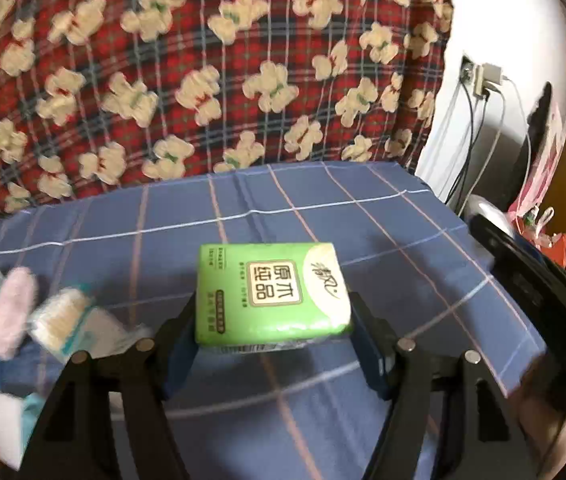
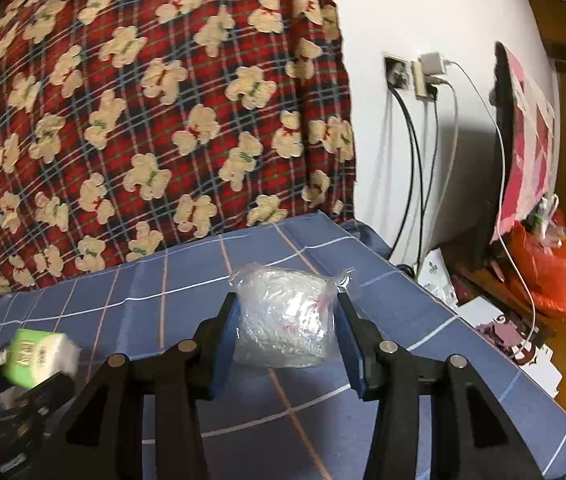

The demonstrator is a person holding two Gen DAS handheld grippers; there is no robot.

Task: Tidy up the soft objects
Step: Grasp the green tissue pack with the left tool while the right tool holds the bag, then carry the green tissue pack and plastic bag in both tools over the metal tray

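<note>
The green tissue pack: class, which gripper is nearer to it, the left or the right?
Left. The left gripper has the green tissue pack between its jaws; the right gripper holds a clear plastic bag, off to the pack's right.

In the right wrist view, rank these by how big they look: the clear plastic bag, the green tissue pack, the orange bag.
1. clear plastic bag, largest, though it sits closest, between the right gripper fingers.
2. and 3. orange bag and green tissue pack: similar apparent size, and the pack is blurred, so no firm order.

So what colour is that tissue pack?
Bright green plastic tissue pack, white corner; clearest in left wrist view.
</note>
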